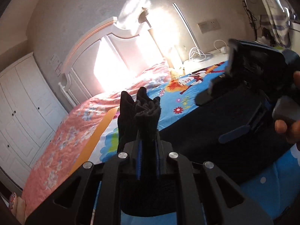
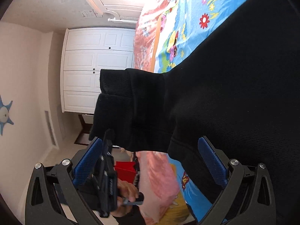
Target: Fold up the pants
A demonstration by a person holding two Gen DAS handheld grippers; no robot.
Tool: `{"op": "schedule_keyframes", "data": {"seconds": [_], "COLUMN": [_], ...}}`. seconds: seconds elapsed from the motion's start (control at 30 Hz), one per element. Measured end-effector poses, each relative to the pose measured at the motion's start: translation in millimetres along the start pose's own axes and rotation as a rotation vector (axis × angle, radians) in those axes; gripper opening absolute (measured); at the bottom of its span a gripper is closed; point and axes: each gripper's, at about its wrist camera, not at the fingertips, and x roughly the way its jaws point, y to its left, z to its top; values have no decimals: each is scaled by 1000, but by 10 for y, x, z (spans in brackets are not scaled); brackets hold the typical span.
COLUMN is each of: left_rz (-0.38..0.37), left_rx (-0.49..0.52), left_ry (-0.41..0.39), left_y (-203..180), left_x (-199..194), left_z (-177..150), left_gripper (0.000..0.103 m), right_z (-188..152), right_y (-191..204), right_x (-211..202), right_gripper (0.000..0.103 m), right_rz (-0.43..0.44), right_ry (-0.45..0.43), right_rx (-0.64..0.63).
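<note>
Left gripper (image 1: 148,136) fingers clamped on black pants (image 1: 142,110) cuff; right gripper (image 2: 150,161) fingers wide apart beside it.

The black knit pants (image 2: 234,93) ran off the right and bottom edges of the right wrist view, so their full outline could not be told. In the left wrist view the bunched black fabric hid the fingertips of the left tongs (image 1: 148,131), and the right tongs (image 1: 225,86) were blurred. Sun glare washed out the white arched headboard (image 1: 112,60).
</note>
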Motion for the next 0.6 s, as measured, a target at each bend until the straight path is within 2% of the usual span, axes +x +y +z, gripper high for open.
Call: {"op": "schedule_keyframes", "data": {"seconds": [0.1,0.17,0.43,0.53,0.57,0.6], "left_rz": [-32,-18,32,25,27,27], "left_rx": [115,159,170,179,190,199], "left_ry": [31,35,-16,-28,-34,-43], "left_y": [-499,-664,-650,-677,-710,-731], "left_x": [81,122,58,65,56,52], "left_z": [-124,-212,-215,-211,-220,-229], "left_gripper": [11,11,11,11,11,11], "right_z": [35,40,46,70,68,51], "right_y": [-83,-52,80,81,79,77], "right_x": [-3,30,189,244,255,245], "right_gripper": [98,98,98,98,96,86], "right_rz": [43,37,-68,-110,-122,-133], "right_ry": [-1,11,25,29,31,37], "right_rx": [20,0,-60,-70,-73,-80]}}
